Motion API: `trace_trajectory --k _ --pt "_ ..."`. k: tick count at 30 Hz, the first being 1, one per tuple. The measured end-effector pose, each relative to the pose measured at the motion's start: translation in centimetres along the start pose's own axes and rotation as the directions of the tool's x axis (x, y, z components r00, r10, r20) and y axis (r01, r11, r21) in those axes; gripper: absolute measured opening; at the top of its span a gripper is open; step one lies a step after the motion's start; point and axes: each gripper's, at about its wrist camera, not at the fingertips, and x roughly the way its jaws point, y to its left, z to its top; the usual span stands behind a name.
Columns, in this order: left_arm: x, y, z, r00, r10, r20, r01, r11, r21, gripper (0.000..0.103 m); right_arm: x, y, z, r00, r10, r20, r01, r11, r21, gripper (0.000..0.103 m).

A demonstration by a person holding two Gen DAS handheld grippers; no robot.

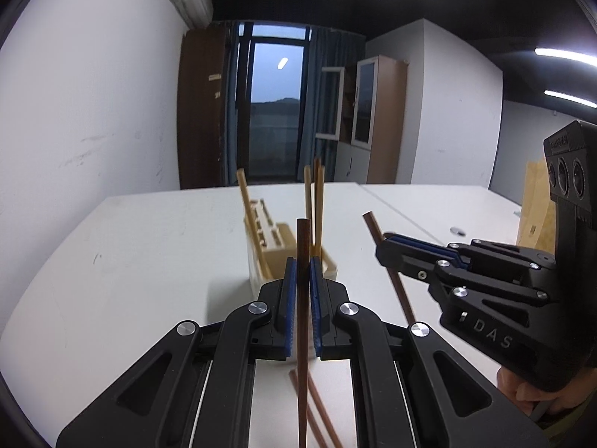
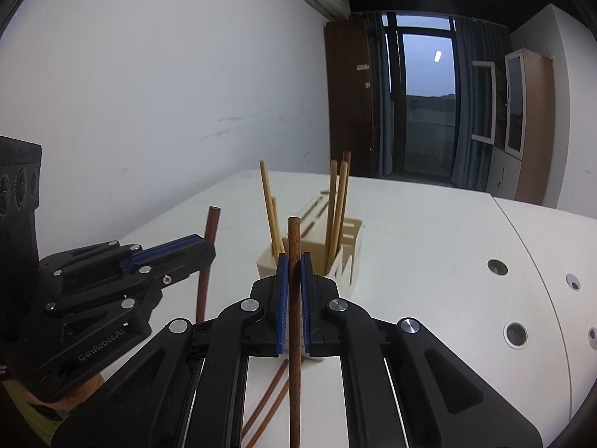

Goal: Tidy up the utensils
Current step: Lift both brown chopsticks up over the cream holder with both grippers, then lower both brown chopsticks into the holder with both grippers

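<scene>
Gripping a dark brown chopstick (image 1: 303,298) upright between its blue pads, the left gripper (image 1: 302,272) has its jaws narrowed onto the stick, which stands up past the fingertips and runs down below them. Just beyond it on the white table (image 1: 149,246) sits the cream holder (image 1: 276,246), with pale chopsticks (image 1: 319,205) standing in its slots, one of them leaning left (image 1: 248,212). Two more brown chopsticks (image 1: 317,418) lie loose on the table beneath the left gripper. To the right, the right gripper (image 1: 384,240) pinches a second dark chopstick (image 1: 395,280), tilted in the left wrist view and upright (image 2: 294,298) in its own, jaws (image 2: 294,268) closed tight on it. From the right wrist view the holder (image 2: 347,246) is directly ahead, and the left gripper (image 2: 207,250) is at the left with its stick (image 2: 209,239).
</scene>
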Motion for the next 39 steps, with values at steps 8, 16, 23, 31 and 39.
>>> trace_trajectory --k 8,16,23,31,39 --pt "0.1 -0.5 1.6 0.997 0.008 0.075 -0.009 1.0 0.01 0.007 0.4 -0.9 1.5 0.998 -0.009 0.057 0.009 1.0 -0.001 0.007" --pt "1.0 0.3 2.0 0.995 0.013 0.095 -0.011 1.0 -0.019 0.007 0.9 -1.3 2.3 0.992 -0.006 0.123 0.006 1.0 -0.002 0.007" --pt "0.0 1.0 3.3 0.982 0.006 0.189 0.001 0.999 -0.036 0.007 0.6 -1.4 3.4 0.973 0.002 0.231 0.003 1.0 -0.02 0.007" --pt "-0.9 1.1 3.6 0.958 -0.009 0.285 0.023 0.999 -0.045 0.007 0.8 -2.7 4.3 0.941 0.034 0.338 -0.04 0.999 0.012 0.007" --pt "-2.5 0.8 4.0 0.904 0.013 0.428 0.011 0.999 -0.053 0.007 0.5 -3.4 4.8 0.884 0.055 0.465 -0.072 0.997 0.019 0.007"
